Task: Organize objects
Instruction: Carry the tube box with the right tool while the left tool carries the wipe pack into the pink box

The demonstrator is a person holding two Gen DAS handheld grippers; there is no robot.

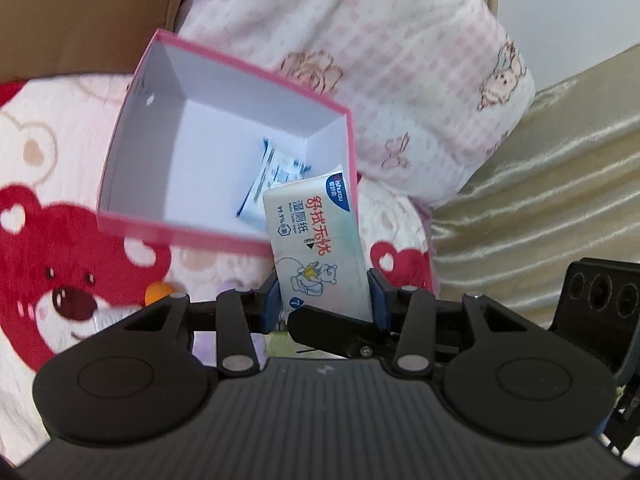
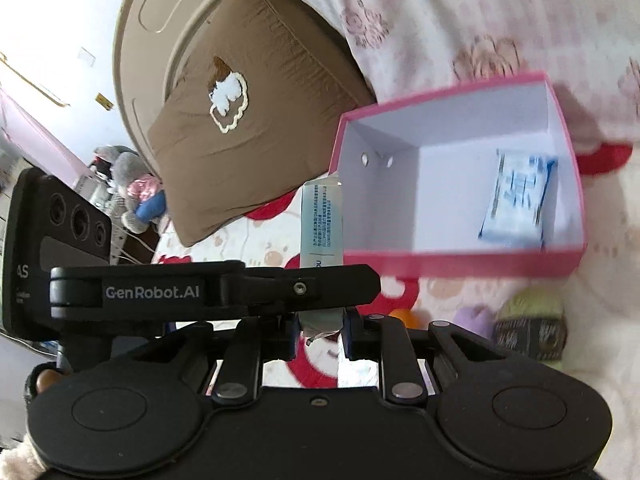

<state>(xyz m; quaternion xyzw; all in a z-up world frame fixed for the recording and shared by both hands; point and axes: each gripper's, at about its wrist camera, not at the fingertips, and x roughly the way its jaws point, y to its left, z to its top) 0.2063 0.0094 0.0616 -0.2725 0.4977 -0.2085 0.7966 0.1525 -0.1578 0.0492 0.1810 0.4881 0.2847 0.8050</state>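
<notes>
A white wet-tissue pack (image 1: 316,240) with a cartoon bear and red lettering stands up between the blue pads of my left gripper (image 1: 325,292), which is shut on its sides. My right gripper (image 2: 323,326) is shut on the lower end of the same pack (image 2: 322,220); one of its black fingers (image 1: 332,328) shows under the pack in the left wrist view. The pack hangs at the near corner of an open pink box (image 1: 224,236) with a white inside. A blue-and-white packet (image 2: 516,200) lies in the box (image 2: 460,260). The left gripper's finger (image 2: 240,284) crosses in front.
All of it is over a bed cover (image 1: 60,260) printed with red bears. A brown pillow (image 2: 256,120) and a pink-patterned pillow (image 1: 380,60) lie behind the box. An orange ball (image 2: 404,316), a purple thing (image 2: 476,320) and a yellow-green and dark bundle (image 2: 532,328) sit on the cover. Gold fabric (image 1: 540,200) lies to the right.
</notes>
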